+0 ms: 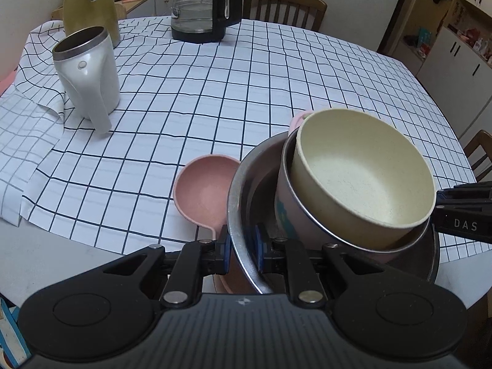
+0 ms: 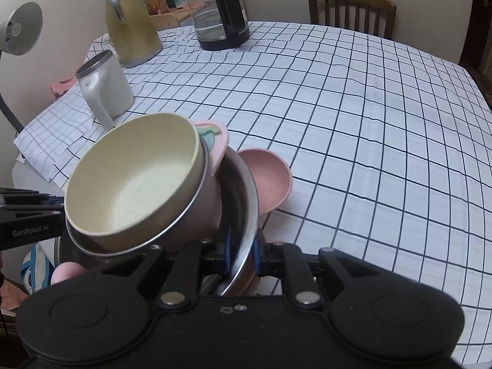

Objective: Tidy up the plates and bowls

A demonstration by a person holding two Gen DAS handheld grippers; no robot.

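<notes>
my left gripper (image 1: 243, 247) was clamped on the near rim of the steel bowl (image 1: 238, 184), one blue pad outside the wall and one inside, fingers drawn in narrow around the thin metal. my right gripper (image 2: 241, 250) pinched the opposite rim of the same steel bowl (image 2: 246, 190) in the same way, pads close together with only the rim between them, and from the left camera its black body showed at the far right edge, just past the stack. the steel bowl was tipped rather than level in both views. nested inside it sat a pink cup (image 1: 284, 203) with a metal lip and a flat pink ear-like handle (image 2: 215, 136) bearing a green print, and inside that cup sat the cream bowl (image 1: 363, 172), its open mouth leaning toward the cameras; from the right wrist the cream bowl (image 2: 132, 178) leaned to the left. a pink scoop-shaped bowl (image 1: 204, 189) with a short handle lay just beside the steel bowl on the checked tablecloth (image 1: 215, 92); whether it touched the steel wall i could not tell. farther back on the cloth stood a white mug (image 1: 87, 73) with a steel rim, a yellow thermos jug (image 1: 89, 3) behind it, and a glass coffee carafe (image 1: 203, 6) with a black handle, all well apart from the stack. a wooden chair (image 2: 352, 9) stood beyond the table.
</notes>
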